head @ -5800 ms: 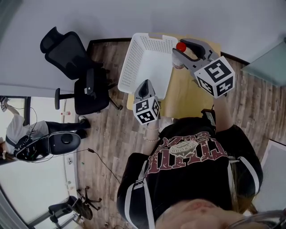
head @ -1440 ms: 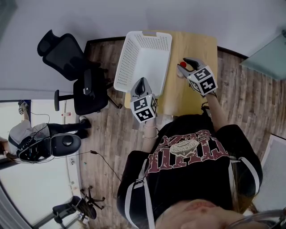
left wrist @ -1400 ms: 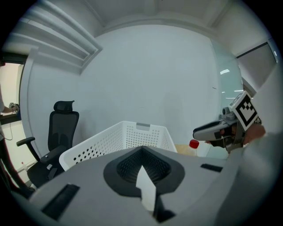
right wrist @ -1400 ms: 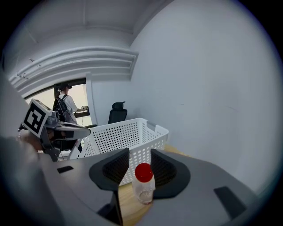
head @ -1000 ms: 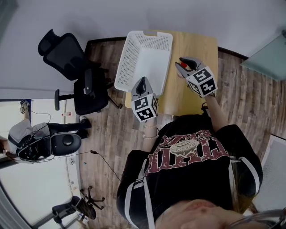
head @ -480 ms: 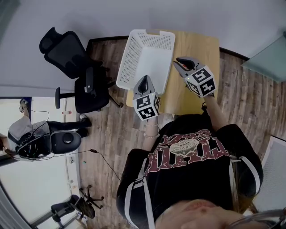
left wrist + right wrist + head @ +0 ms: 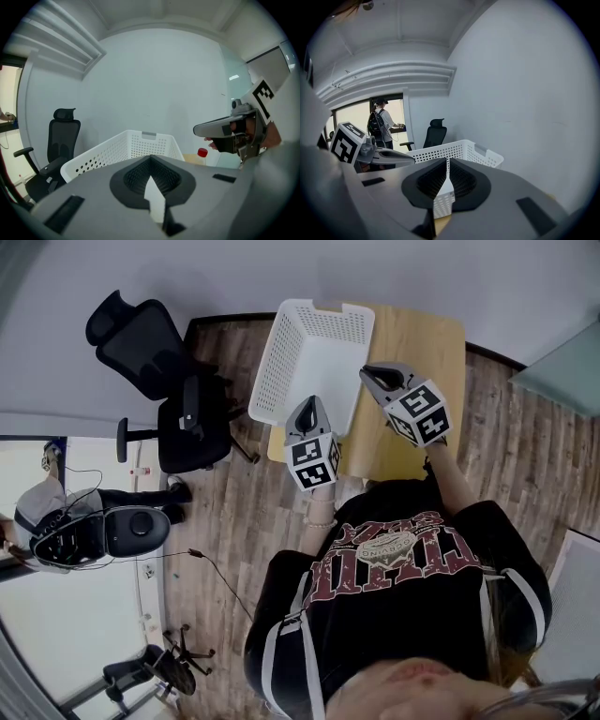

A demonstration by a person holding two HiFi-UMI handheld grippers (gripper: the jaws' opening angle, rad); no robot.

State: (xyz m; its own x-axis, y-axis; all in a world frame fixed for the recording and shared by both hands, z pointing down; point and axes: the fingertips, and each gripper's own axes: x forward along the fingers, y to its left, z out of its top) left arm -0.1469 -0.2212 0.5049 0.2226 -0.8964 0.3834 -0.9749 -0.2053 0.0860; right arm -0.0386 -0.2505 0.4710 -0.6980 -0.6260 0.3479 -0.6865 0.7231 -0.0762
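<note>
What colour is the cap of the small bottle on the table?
Red; the cap shows best in the left gripper view.

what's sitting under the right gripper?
The left gripper view shows a red-capped bottle on the table below the right gripper, apart from it. In the head view the gripper covers the bottle. Its lower body is hidden too.

A black office chair (image 7: 159, 381) stands on the wooden floor (image 7: 234, 521), close to the grey wall (image 7: 216, 277). Beyond the chair, in a bright opening, a person (image 7: 380, 123) stands with a dark backpack. A thin black cable (image 7: 217, 583) lies across the floor, well apart from the chair.
</note>
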